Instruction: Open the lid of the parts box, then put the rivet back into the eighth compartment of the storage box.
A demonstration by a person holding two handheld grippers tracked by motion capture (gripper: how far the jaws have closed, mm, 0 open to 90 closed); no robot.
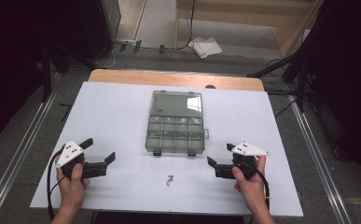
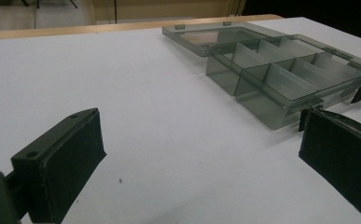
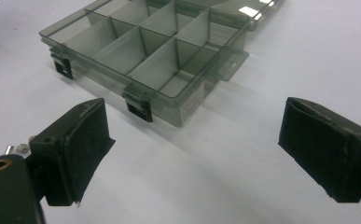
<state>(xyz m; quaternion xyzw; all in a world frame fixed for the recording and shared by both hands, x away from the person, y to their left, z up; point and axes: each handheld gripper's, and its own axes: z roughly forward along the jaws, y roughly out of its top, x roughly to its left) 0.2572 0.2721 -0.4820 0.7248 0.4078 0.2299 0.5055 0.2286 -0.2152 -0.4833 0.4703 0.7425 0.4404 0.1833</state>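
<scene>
Covering most of the high view, the white-topped bench [image 1: 117, 116] carries a smoky transparent organiser box [image 1: 176, 134] near its centre, lid [image 1: 177, 103] thrown fully open and lying flat toward 12 o'clock, the divided tray toward 6 o'clock. The tray's compartments look empty in both gripper views, and two dark latches [image 3: 139, 108] hang off its 6 o'clock edge. At about 8 o'clock from the box, well apart from it, the left hand-held gripper [image 1: 100, 151] sits low over the bench in the person's left hand [image 1: 72, 184], jaws spread wide with nothing between them; its own view shows bare white surface in the gap and the box off toward 2 o'clock. At about 4 o'clock from the box the right hand-held gripper [image 1: 221, 156] is held in the right hand [image 1: 249, 179], jaws likewise wide apart and empty, the box's latch side lying ahead at 11 o'clock in its view. Between the two grippers, at 6 o'clock from the box, a few tiny metal bits [image 1: 170, 178] lie on the bench, too small to identify.
</scene>
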